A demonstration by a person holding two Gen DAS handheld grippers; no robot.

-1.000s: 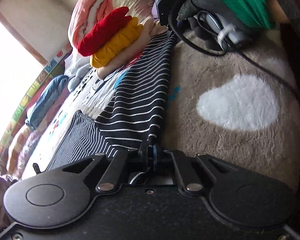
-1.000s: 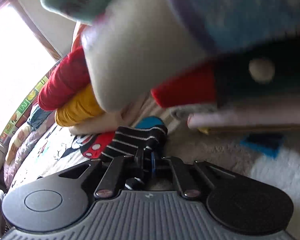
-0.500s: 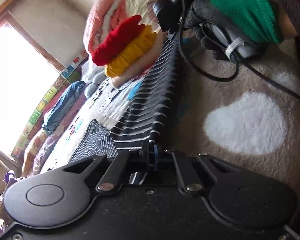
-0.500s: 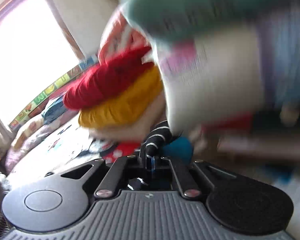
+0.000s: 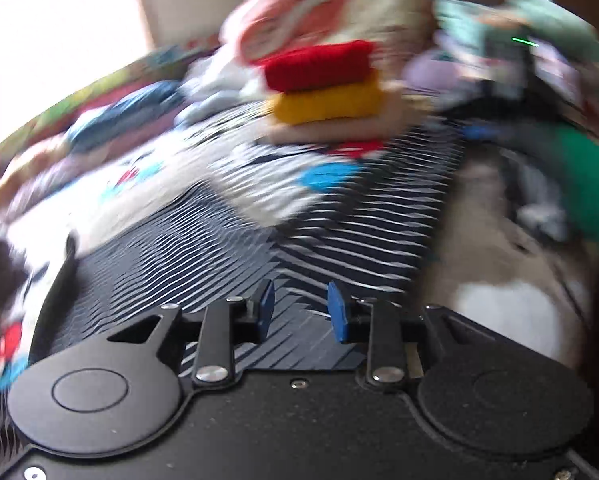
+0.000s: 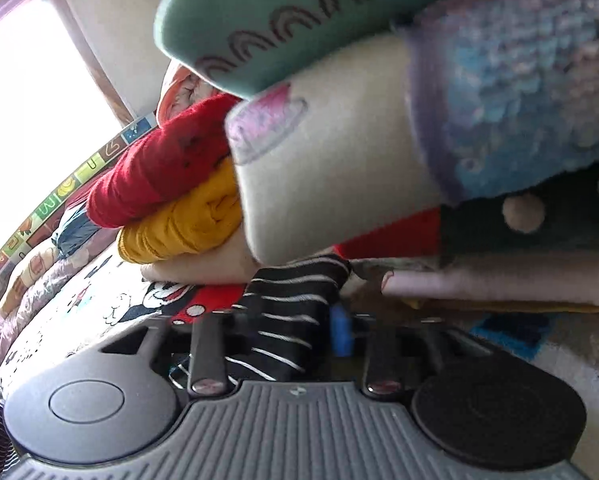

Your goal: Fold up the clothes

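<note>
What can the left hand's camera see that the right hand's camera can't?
Only the left view shows the striped garment spread out long, with a green-gloved hand beyond it. Only the right view shows the teal cloth with rainbows and a fuzzy blue knit looming overhead. Both show the red and yellow folded pieces, and both grippers' jaws are opening.

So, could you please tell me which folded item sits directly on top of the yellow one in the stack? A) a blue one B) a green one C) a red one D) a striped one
C: the red folded garment lies directly on the yellow one, as both wrist views show.
</note>
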